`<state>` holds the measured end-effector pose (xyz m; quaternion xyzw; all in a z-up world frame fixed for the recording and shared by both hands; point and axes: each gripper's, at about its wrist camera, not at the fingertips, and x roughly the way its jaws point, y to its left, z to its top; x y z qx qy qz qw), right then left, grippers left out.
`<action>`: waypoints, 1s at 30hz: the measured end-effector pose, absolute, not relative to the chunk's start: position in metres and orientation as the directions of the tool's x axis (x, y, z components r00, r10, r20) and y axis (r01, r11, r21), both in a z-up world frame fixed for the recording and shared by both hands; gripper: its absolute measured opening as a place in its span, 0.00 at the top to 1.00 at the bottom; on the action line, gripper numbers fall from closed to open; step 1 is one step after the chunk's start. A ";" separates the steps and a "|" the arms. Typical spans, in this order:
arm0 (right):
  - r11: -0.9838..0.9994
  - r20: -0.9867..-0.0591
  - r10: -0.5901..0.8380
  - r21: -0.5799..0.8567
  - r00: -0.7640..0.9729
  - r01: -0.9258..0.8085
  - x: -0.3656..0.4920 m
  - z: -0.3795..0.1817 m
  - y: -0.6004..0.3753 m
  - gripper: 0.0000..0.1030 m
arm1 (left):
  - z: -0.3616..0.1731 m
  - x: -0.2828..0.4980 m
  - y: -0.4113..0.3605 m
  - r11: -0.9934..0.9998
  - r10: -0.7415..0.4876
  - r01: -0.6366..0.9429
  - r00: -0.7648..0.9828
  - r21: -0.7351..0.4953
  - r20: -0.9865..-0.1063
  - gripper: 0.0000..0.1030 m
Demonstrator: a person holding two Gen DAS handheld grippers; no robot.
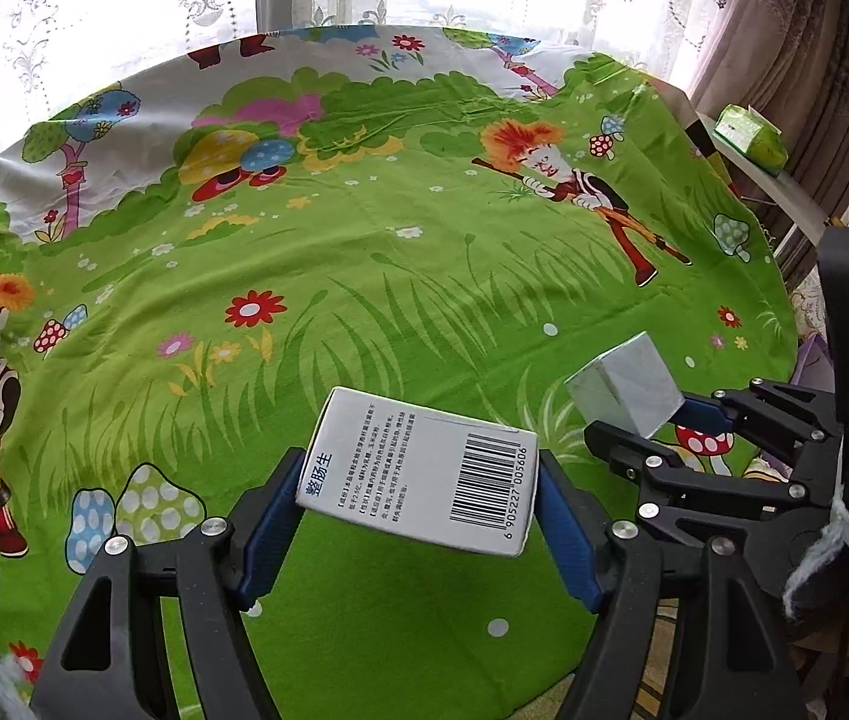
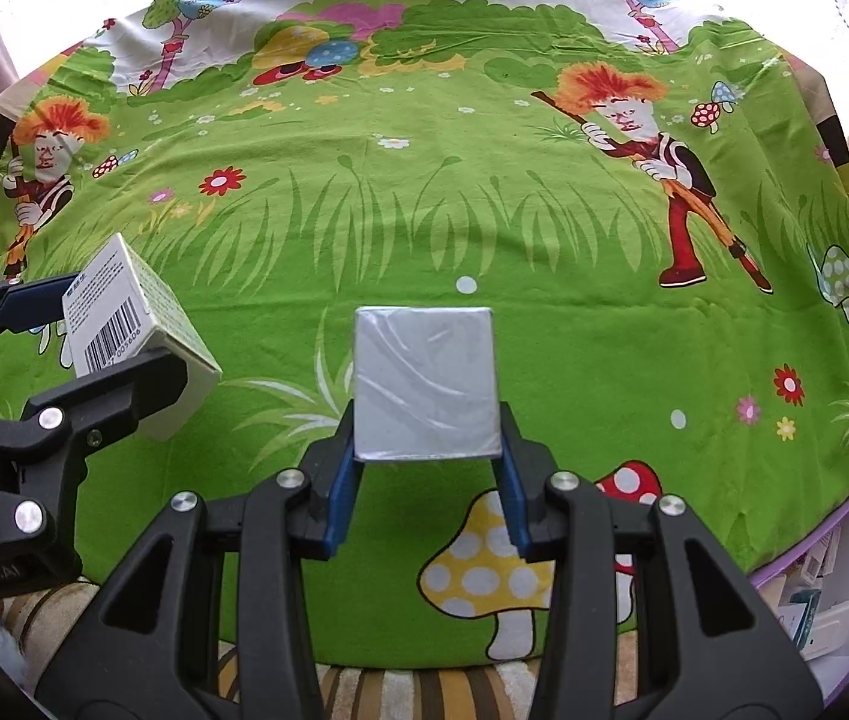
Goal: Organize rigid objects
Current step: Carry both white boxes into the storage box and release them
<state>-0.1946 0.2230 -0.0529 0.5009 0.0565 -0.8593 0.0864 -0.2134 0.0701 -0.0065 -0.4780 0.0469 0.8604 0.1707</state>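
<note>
My left gripper point(image 1: 418, 501) is shut on a white medicine box point(image 1: 424, 468) with blue lettering and a barcode, its blue pads pressing the two short ends. The box hangs tilted above the green cartoon tablecloth point(image 1: 364, 252). My right gripper point(image 2: 427, 441) is shut on a silver box point(image 2: 424, 378) wrapped in clear film, also held off the cloth. In the right wrist view the left gripper point(image 2: 106, 336) and its white box point(image 2: 136, 324) sit at the left. In the left wrist view the right gripper point(image 1: 652, 426) holds the silver box point(image 1: 625, 387) at the right.
A green tissue pack point(image 1: 751, 135) lies on a side shelf at the far right. A purple-rimmed bin point(image 2: 832, 588) with small boxes stands below the table's right edge. Lace curtains hang behind the table. A striped rug point(image 2: 400, 690) shows under the near edge.
</note>
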 end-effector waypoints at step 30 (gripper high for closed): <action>-1.000 -0.827 -0.028 0.026 -0.562 0.011 -0.085 -0.004 0.367 0.57 | 0.038 -0.108 0.189 -0.867 0.355 -0.492 -0.493 -0.082 -0.794 0.29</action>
